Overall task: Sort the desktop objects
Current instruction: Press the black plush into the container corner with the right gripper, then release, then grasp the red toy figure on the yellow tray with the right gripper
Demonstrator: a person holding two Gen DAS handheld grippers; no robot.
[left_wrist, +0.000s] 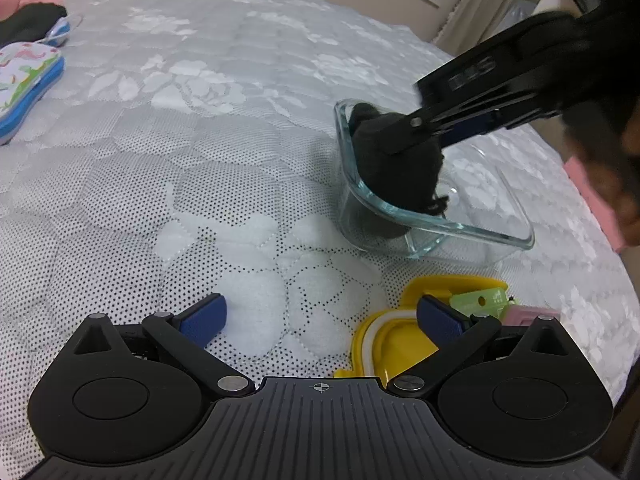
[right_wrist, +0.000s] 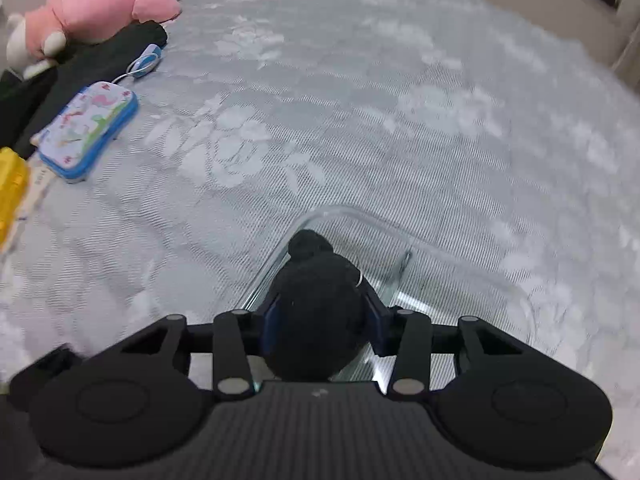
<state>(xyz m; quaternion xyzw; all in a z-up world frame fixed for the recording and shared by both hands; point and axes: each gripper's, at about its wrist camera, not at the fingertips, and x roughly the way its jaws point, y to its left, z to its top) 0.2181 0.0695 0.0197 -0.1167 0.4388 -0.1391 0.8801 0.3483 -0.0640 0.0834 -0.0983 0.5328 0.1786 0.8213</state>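
A fuzzy black plush toy (left_wrist: 394, 160) hangs tilted over the left end of a clear glass dish (left_wrist: 460, 224) on the quilted bed. My right gripper (left_wrist: 396, 140) comes in from the upper right and is shut on it. In the right wrist view the plush (right_wrist: 316, 300) fills the gap between the blue pads (right_wrist: 272, 324), with the glass dish (right_wrist: 360, 216) right below and ahead. My left gripper (left_wrist: 322, 320) is open low over the bedspread in front of the dish, with nothing between its blue pads (left_wrist: 204, 318).
A yellow box (left_wrist: 400, 332) with a green card and a pink item lies behind my left gripper's right finger. A patterned blue-edged pencil case (right_wrist: 88, 132), black cloth (right_wrist: 80, 68) and a pink plush (right_wrist: 100, 4) lie far left. A hand (left_wrist: 624, 184) shows at the right edge.
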